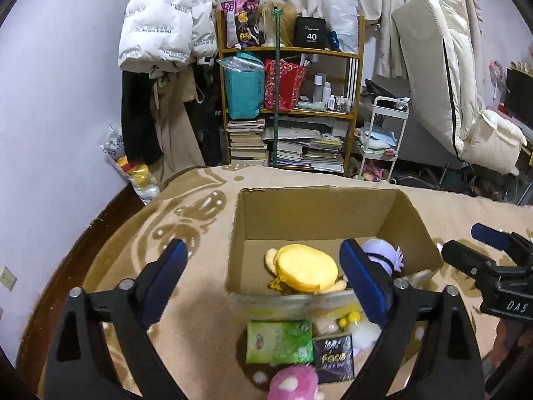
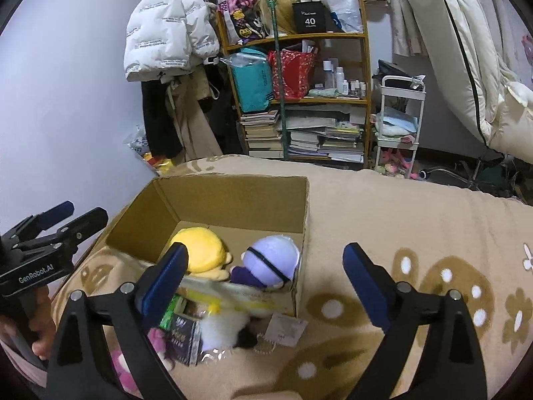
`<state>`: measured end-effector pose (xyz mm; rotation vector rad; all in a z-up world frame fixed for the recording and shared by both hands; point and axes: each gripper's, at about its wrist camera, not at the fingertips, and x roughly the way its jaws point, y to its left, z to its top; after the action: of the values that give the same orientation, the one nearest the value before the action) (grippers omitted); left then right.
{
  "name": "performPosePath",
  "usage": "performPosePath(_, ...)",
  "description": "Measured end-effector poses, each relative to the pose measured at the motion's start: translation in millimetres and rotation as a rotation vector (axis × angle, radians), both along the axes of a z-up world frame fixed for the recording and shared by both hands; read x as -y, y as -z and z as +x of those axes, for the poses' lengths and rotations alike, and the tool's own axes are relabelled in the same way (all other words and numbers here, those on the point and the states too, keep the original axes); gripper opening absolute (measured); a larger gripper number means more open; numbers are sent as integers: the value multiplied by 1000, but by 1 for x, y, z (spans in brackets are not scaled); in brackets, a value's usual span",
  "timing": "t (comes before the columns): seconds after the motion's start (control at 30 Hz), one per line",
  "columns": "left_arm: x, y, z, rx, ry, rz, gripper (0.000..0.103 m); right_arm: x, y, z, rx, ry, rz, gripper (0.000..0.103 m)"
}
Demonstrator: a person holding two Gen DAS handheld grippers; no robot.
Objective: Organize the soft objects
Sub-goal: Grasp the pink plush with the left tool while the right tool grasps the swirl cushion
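An open cardboard box (image 1: 316, 213) (image 2: 233, 196) sits on a beige patterned blanket. Inside lie a yellow plush (image 1: 304, 268) (image 2: 201, 248) and a purple plush (image 1: 386, 255) (image 2: 271, 260). In front of the box lie a green tissue pack (image 1: 279, 341), a dark "Face" pack (image 1: 334, 358) (image 2: 183, 336), a pink plush (image 1: 293, 383) (image 2: 121, 366) and a white fluffy toy (image 1: 364, 331) (image 2: 220, 330). My left gripper (image 1: 263, 276) is open and empty above these items. My right gripper (image 2: 265, 276) is open and empty over the box's near right corner; it also shows in the left wrist view (image 1: 476, 246).
A wooden shelf (image 1: 289, 106) with books, bags and bottles stands behind the bed. A white jacket (image 1: 166, 20) hangs at left. A white trolley (image 1: 383, 136) and a cream chair (image 1: 466, 83) stand at right. A paper tag (image 2: 286, 328) lies by the box.
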<state>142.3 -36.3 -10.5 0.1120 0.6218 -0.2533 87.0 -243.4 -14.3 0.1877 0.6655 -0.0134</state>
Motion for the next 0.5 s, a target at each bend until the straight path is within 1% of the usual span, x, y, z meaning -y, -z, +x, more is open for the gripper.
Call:
performPosePath(0.07,-4,-3,-13,6,8,25,95,-2,-1,-9,-7,-5,2,98)
performPosePath(0.17,-12,-4,-30,-3,-1,38,96,-6,-1,-22,-26,-13,-6,98)
performPosePath(0.33,-19,1,-48,-89,3,35,96,-12,1,-37,-83,-11,-34,98)
performPosePath(0.5,-17,4,-65,-112,4,75,96,-19,8,-48,-132,-33,-24,98)
